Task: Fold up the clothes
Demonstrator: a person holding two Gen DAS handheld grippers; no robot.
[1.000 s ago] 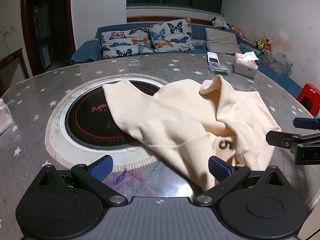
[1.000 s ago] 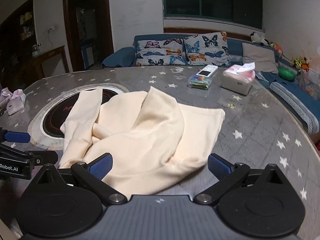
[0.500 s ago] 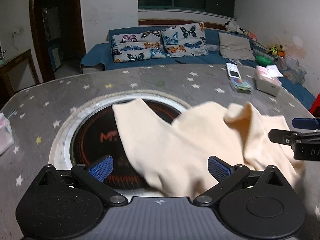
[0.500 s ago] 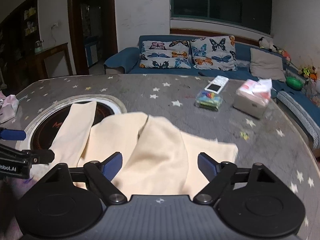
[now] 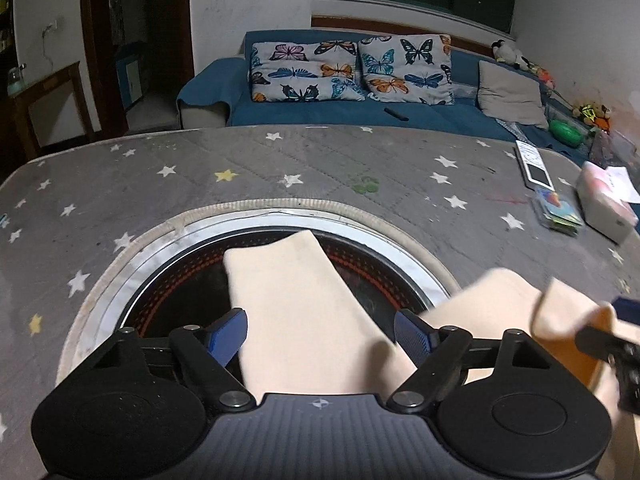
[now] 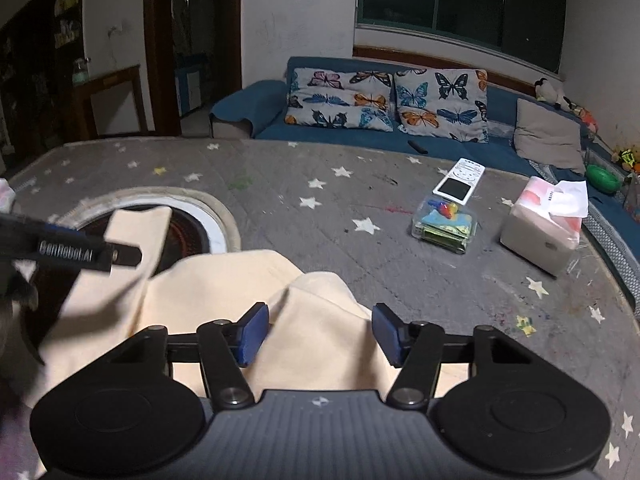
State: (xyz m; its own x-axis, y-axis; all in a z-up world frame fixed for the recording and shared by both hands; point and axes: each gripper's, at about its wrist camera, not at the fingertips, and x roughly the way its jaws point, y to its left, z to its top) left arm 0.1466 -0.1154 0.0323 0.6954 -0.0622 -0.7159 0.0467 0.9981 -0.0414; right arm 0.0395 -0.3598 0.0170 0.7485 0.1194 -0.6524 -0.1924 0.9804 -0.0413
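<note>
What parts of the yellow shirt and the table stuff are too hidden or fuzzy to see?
- Shirt: its near part is hidden behind the left tool in the left view, and behind the right tool in the right view.
- Shirt's right fold: blurred in the left view.
- Round black plate: middle covered by the shirt.
- Remote: buttons too small to read.
- Tissue box: blurred near the left view's edge.

we look forward from each tool, low and close over the desk, both facing the blue sofa and window wall. the left view sits over the round inset; the right sits further right. both share the cream garment, sofa and tissue box.
</note>
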